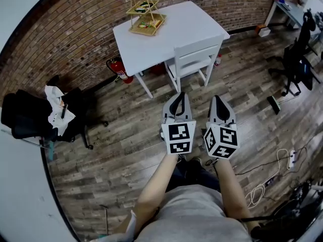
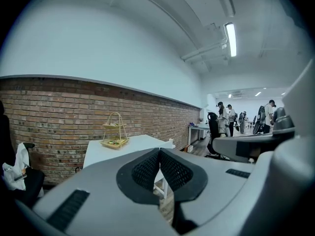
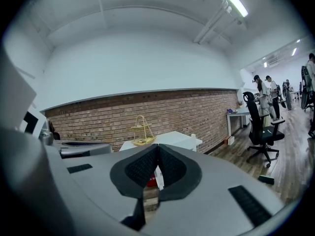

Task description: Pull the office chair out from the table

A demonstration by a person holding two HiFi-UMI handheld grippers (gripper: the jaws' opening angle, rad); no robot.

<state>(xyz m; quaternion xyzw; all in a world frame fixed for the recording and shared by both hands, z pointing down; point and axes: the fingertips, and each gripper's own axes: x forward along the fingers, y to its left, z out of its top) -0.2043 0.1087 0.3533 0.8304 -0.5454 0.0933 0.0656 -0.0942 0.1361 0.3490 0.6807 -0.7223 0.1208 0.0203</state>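
Left gripper [image 1: 179, 96] and right gripper [image 1: 217, 99] closed, empty, chair [image 1: 194, 59] backrest toward them, seat under table [image 1: 176, 24]

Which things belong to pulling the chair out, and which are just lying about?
Job: white wooden chair; white square table; left hand-held gripper; right hand-held gripper.
Lying about: wicker two-tier basket stand; red fire extinguisher; clothes-draped black office chair; white power strip.

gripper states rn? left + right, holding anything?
Left gripper: closed, holding nothing.
Right gripper: closed, holding nothing.
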